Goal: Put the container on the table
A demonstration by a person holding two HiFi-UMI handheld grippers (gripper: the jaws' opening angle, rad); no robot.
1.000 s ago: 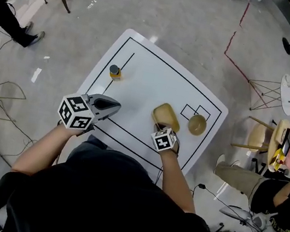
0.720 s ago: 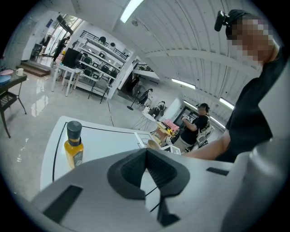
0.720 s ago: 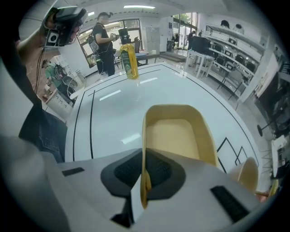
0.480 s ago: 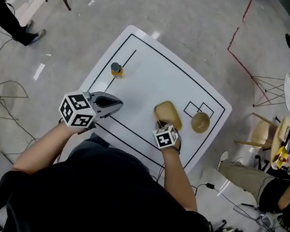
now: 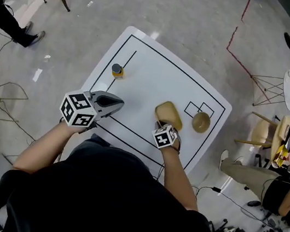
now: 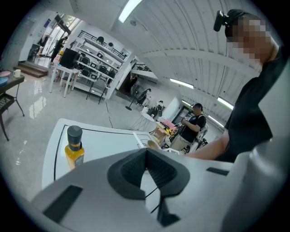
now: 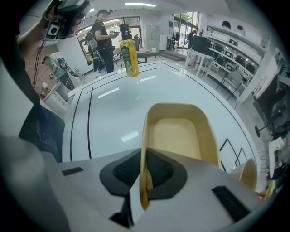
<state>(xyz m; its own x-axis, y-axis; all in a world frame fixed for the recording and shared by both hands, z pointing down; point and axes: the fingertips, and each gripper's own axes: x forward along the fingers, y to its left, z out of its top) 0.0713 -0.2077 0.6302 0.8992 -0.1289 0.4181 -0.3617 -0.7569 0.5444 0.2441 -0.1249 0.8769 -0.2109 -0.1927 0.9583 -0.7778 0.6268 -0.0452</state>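
A tan rectangular container [image 5: 167, 113] rests on the white table [image 5: 152, 75], right of its middle. My right gripper [image 5: 161, 124] points steeply down at the container's near edge. In the right gripper view the container's [image 7: 179, 136] near rim stands between the pads of the right gripper [image 7: 144, 174], which still touch it while the jaws are opening. My left gripper [image 5: 118, 104] hovers over the table's near left part, apart from the container. In the left gripper view the left gripper [image 6: 146, 165] is shut with nothing in it.
A yellow bottle with a dark cap [image 5: 117, 70] stands at the table's far left. A tan bowl [image 5: 200, 122] sits right of the container, by small black squares drawn on the table. Chairs and a seated person [image 5: 281, 192] are off the right side.
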